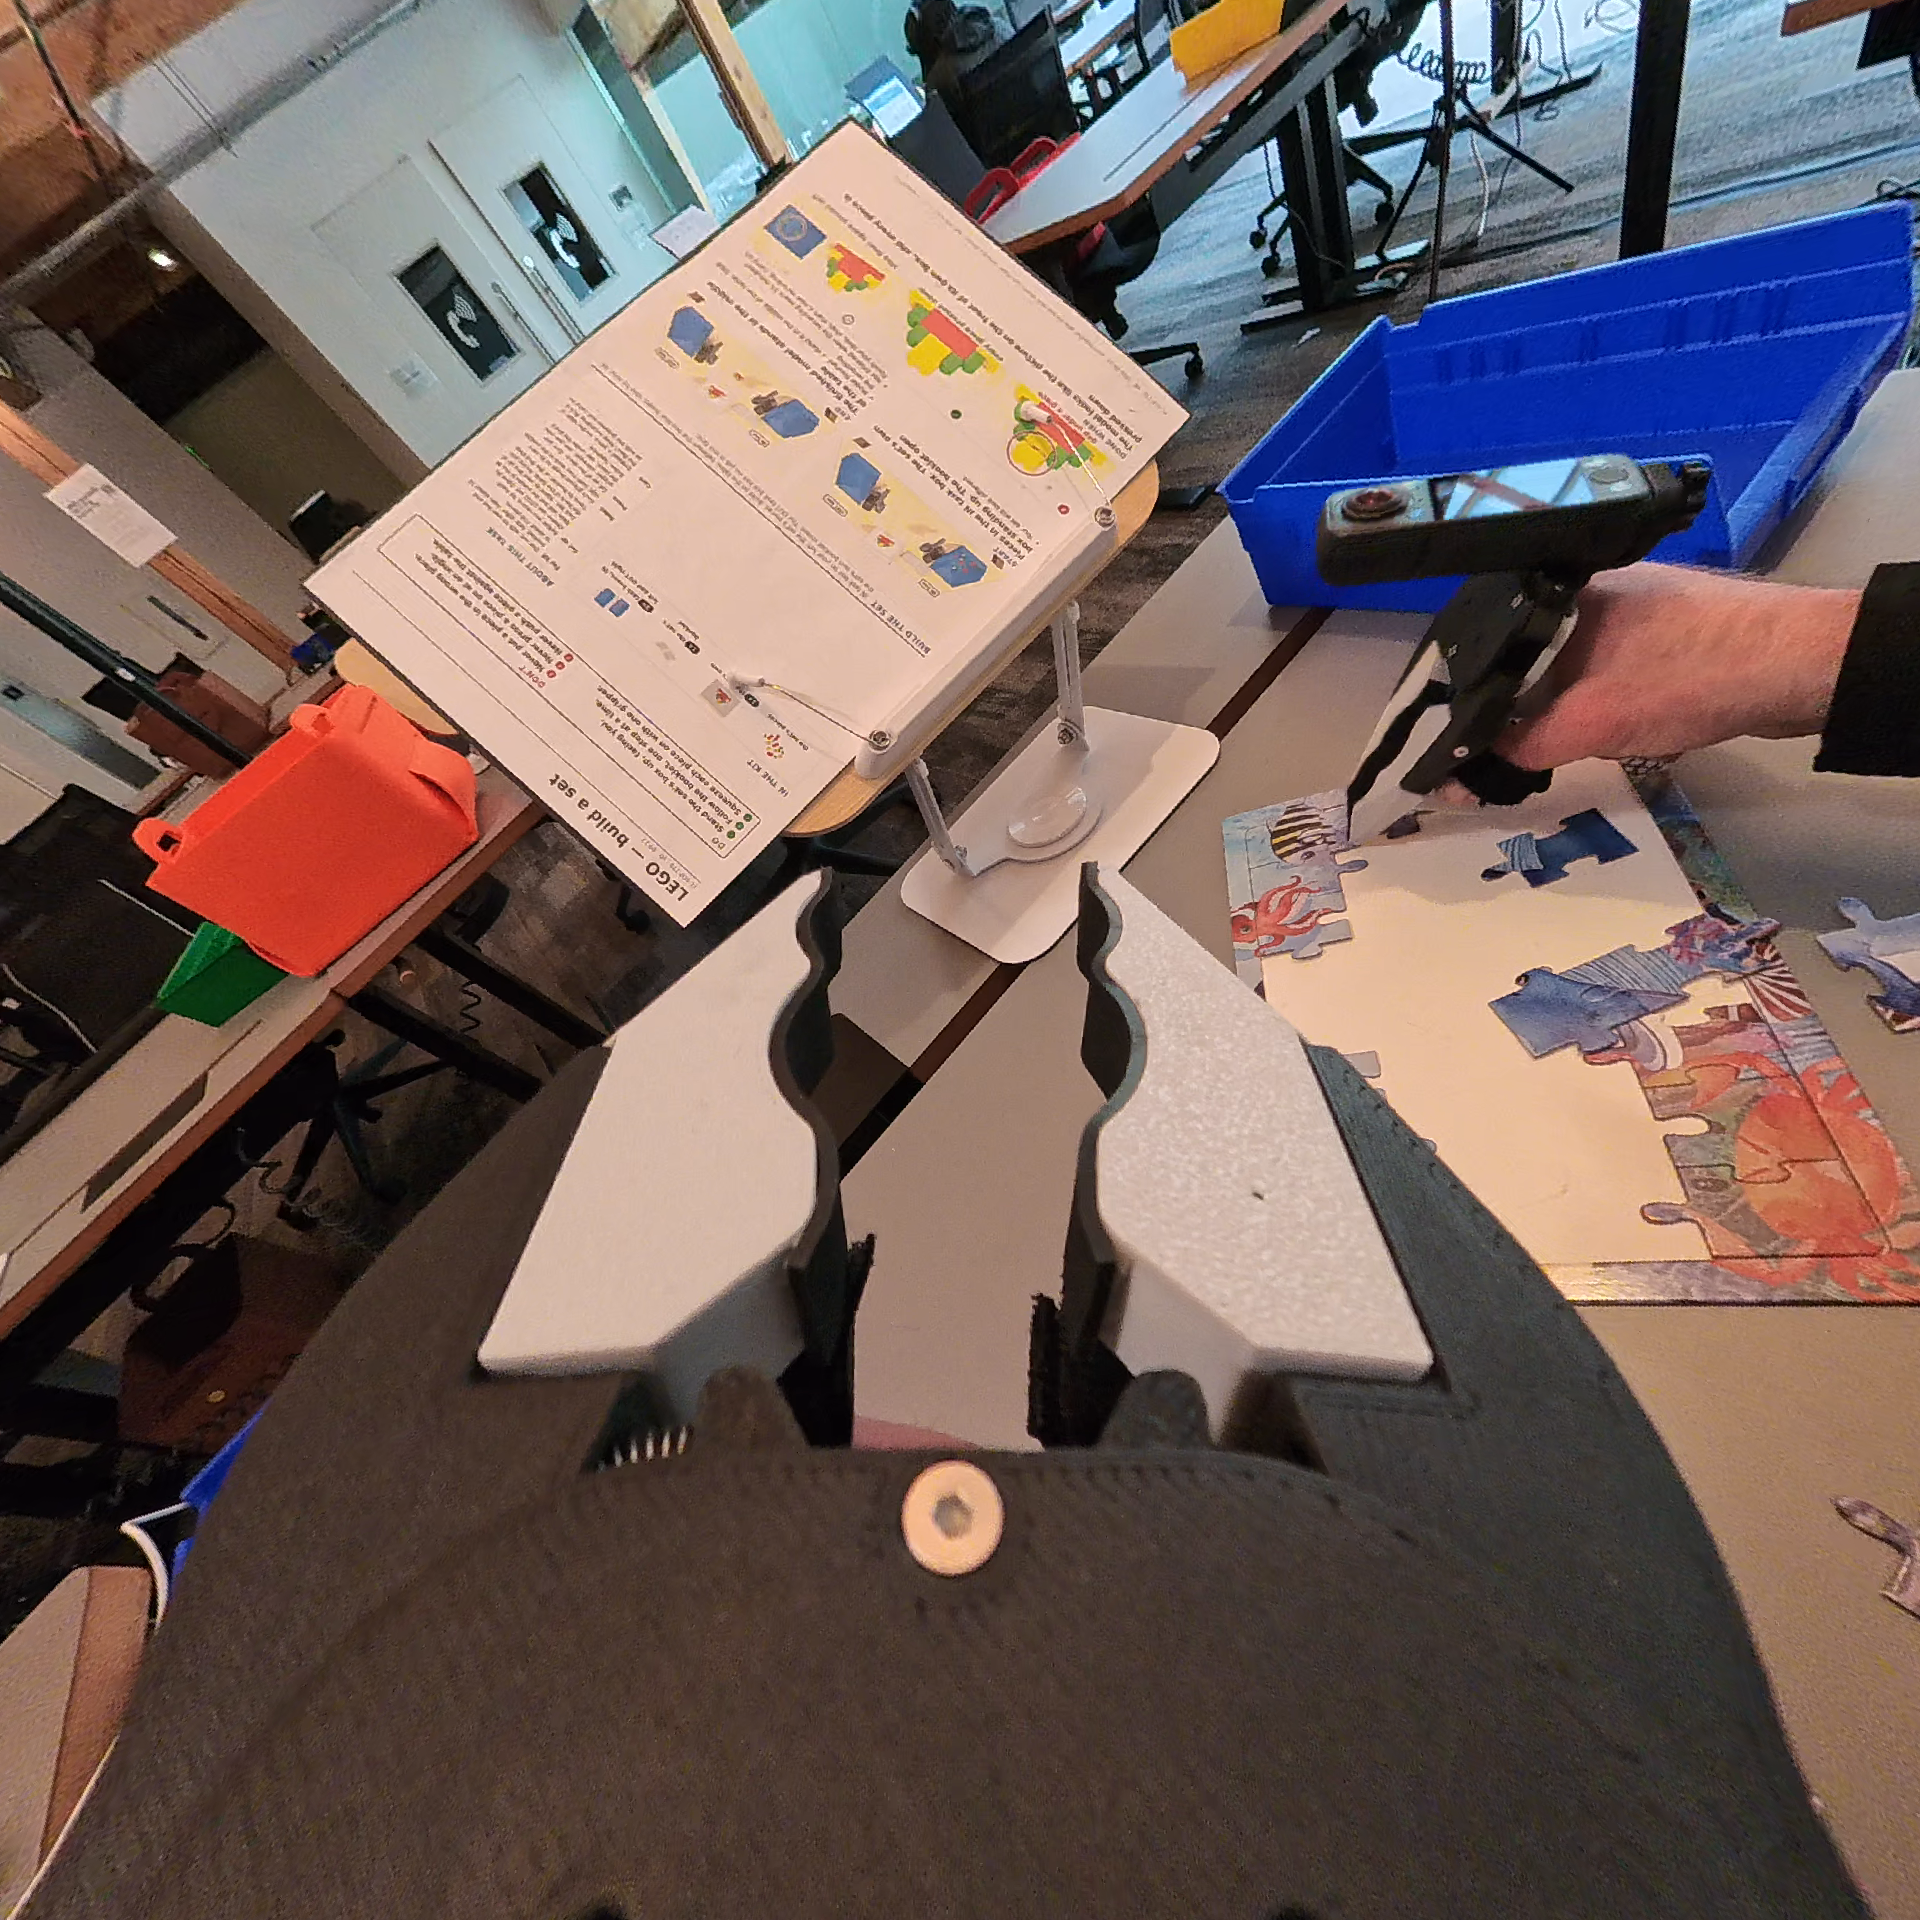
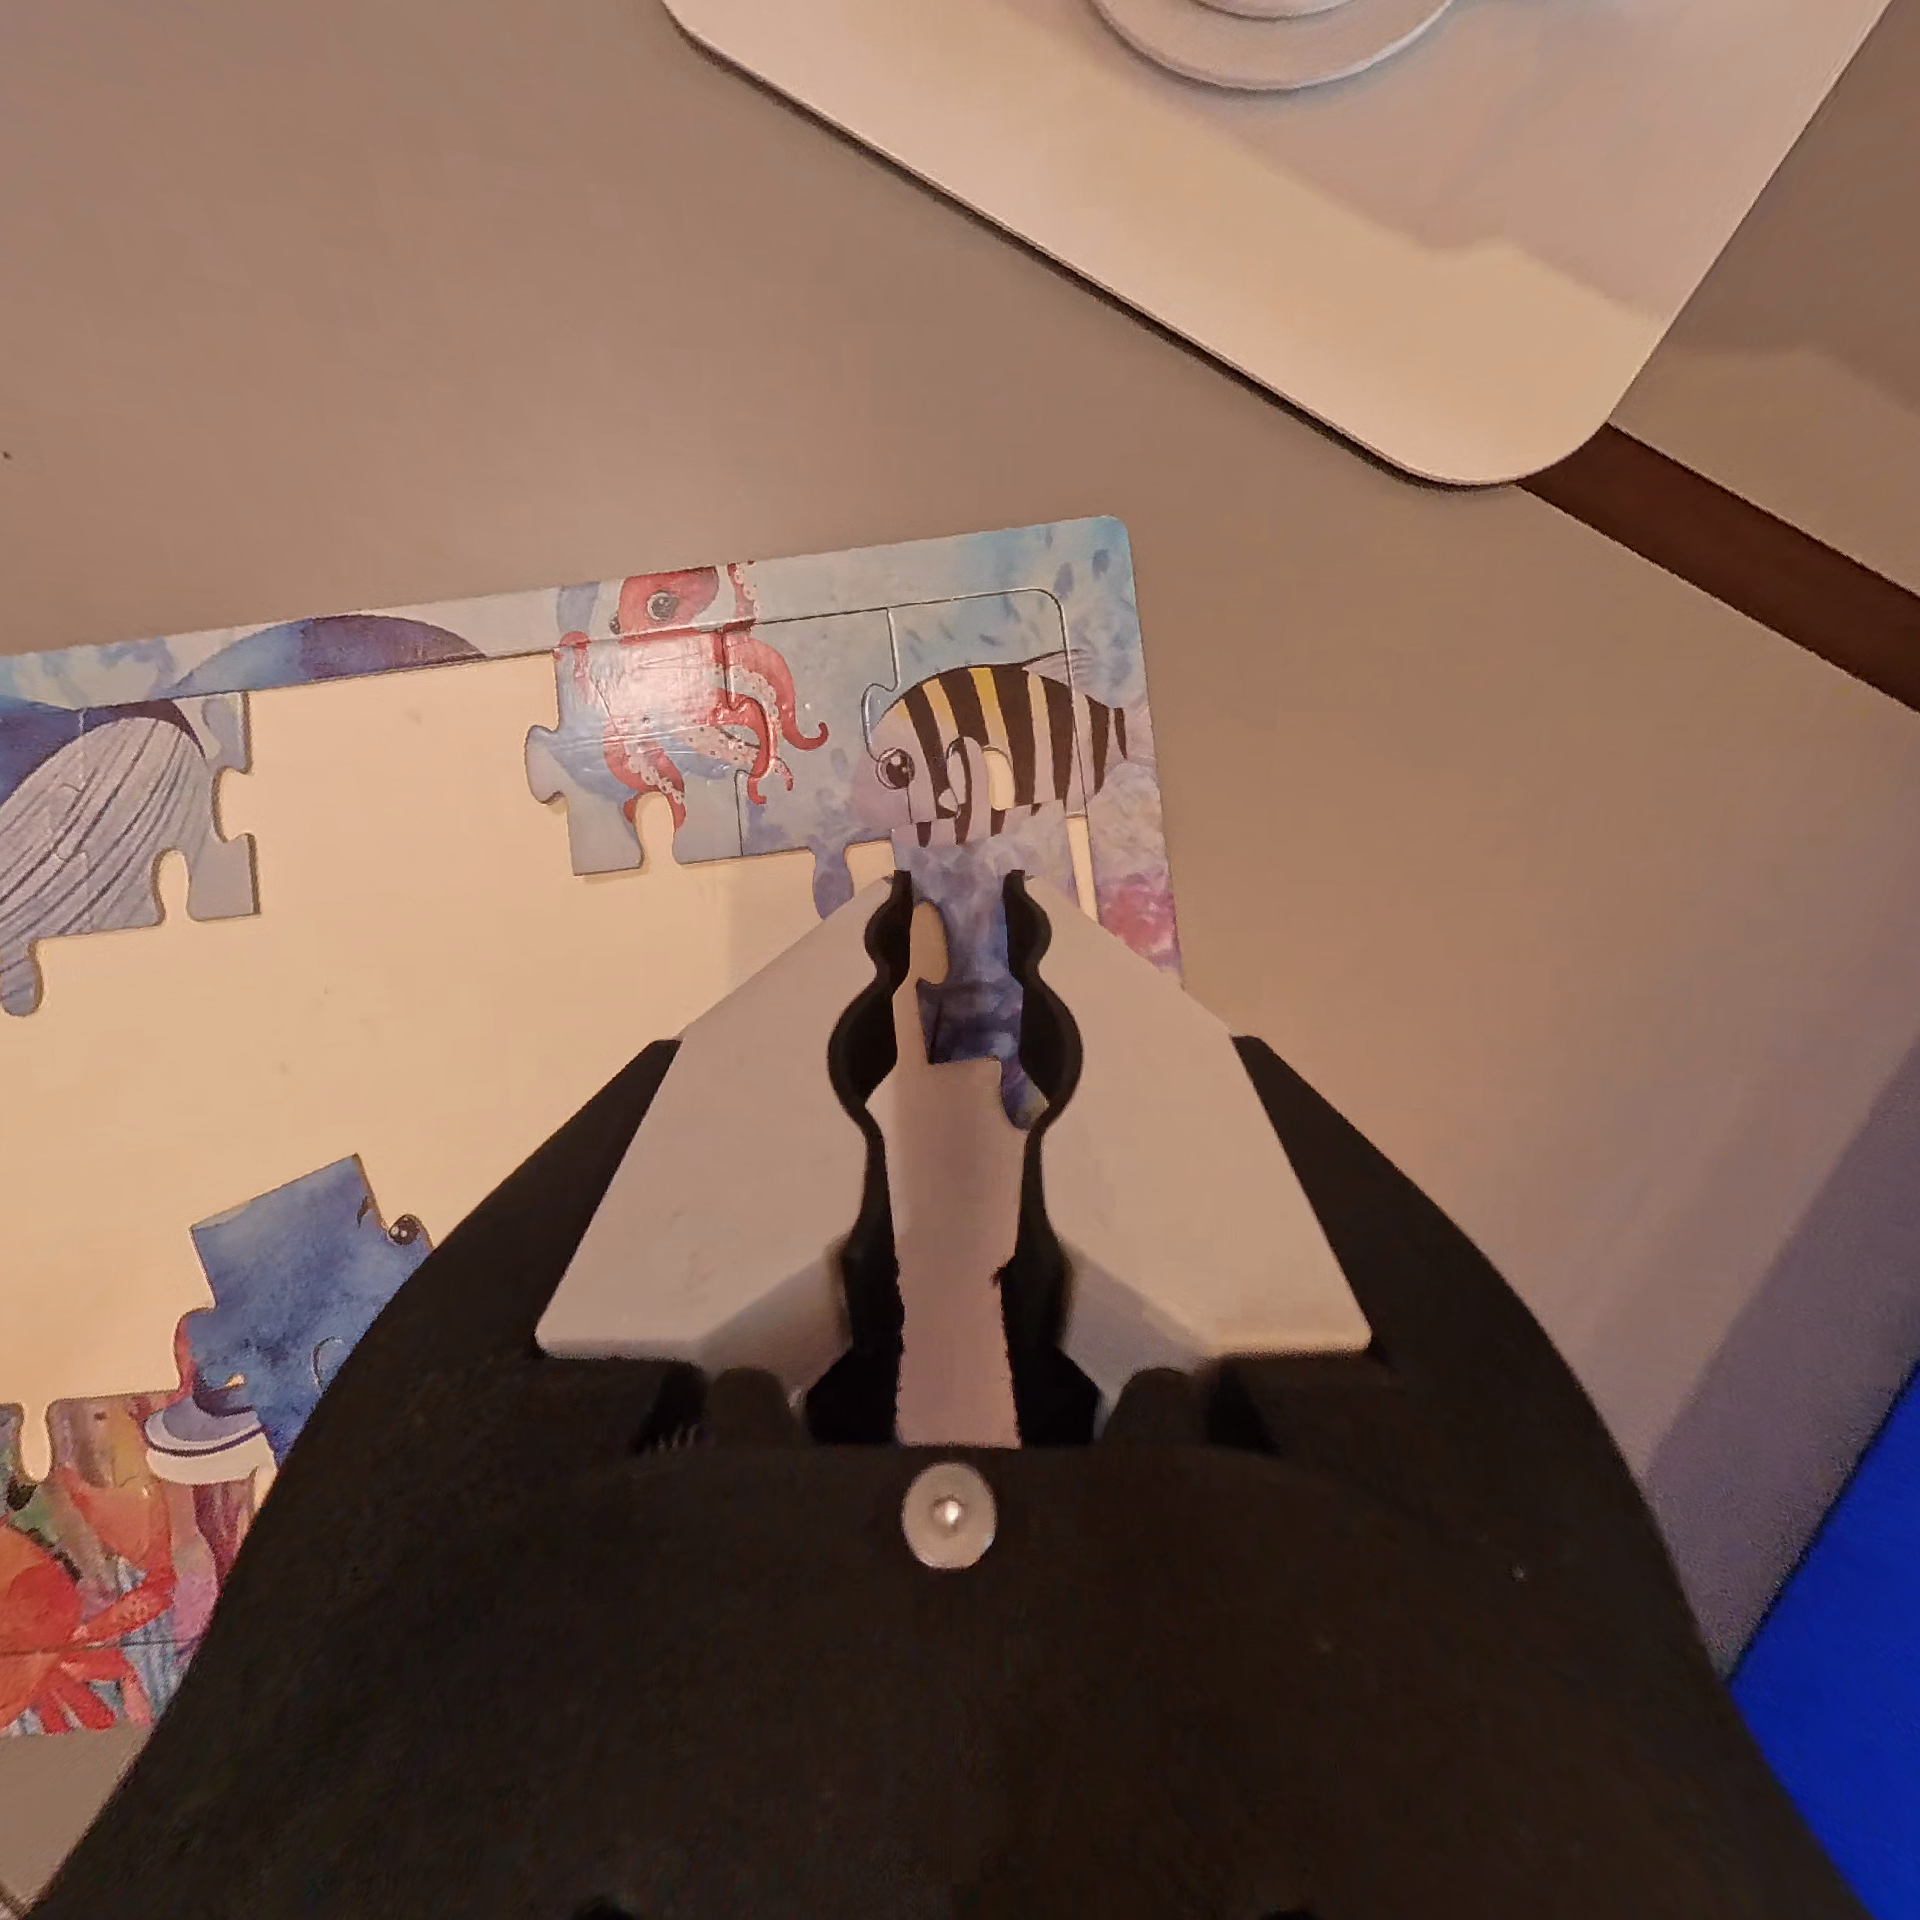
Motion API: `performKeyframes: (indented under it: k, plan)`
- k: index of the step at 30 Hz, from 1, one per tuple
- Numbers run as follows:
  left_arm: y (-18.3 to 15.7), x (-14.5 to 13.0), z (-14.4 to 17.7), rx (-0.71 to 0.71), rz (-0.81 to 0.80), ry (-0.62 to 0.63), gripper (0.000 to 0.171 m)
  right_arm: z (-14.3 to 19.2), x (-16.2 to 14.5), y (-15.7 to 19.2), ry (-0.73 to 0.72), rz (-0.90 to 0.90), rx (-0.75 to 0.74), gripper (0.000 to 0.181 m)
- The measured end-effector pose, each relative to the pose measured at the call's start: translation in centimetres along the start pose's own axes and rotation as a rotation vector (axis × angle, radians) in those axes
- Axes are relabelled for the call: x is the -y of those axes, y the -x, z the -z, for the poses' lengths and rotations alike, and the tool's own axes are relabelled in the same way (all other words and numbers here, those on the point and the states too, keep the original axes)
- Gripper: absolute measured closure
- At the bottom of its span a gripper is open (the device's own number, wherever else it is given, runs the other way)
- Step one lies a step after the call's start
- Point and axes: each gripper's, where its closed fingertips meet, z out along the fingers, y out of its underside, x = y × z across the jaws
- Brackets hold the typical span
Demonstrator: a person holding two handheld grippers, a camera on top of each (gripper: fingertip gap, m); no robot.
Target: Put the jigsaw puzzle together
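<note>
The puzzle tray (image 2: 416, 987) lies on the grey table, and it also shows in the left wrist view (image 1: 1455, 1039). An octopus piece (image 2: 675, 707) and a striped fish piece (image 2: 997, 727) sit in its corner. My right gripper (image 2: 956, 883) points down at a blue-purple piece (image 2: 971, 935) lying flat just below the fish, slightly out of line. Its jaws stand narrowly apart with the tips over that piece. In the left wrist view the right gripper (image 1: 1366, 821) touches down at that corner. My left gripper (image 1: 956, 904) is open and empty, raised above the table left of the tray.
A loose blue piece (image 1: 1558, 847) lies in the tray, and crab pieces (image 1: 1818, 1174) are joined at its near side. Loose pieces (image 1: 1881, 956) lie on the table. A document stand (image 1: 1060, 821) with a sheet, a blue bin (image 1: 1621, 395) and an orange box (image 1: 312, 821) are nearby. My right fingertips sit around 40 centimeters from my left ones. About 6 centimeters separates my right fingertips from the octopus piece (image 2: 675, 707).
</note>
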Motion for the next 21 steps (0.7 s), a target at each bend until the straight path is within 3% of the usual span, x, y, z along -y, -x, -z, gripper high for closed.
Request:
performKeyframes:
  k: [12,21]
  plan:
    - [-0.2,0.0,-0.1,-0.001,-0.007,0.006,0.128,0.3,-0.4,-1.0,0.015,0.016,-0.046,0.175]
    - [-0.1,-0.1,-0.1,0.0,-0.007,0.01,0.128,-0.5,2.6,0.4,-0.041,0.101,-0.018,0.181]
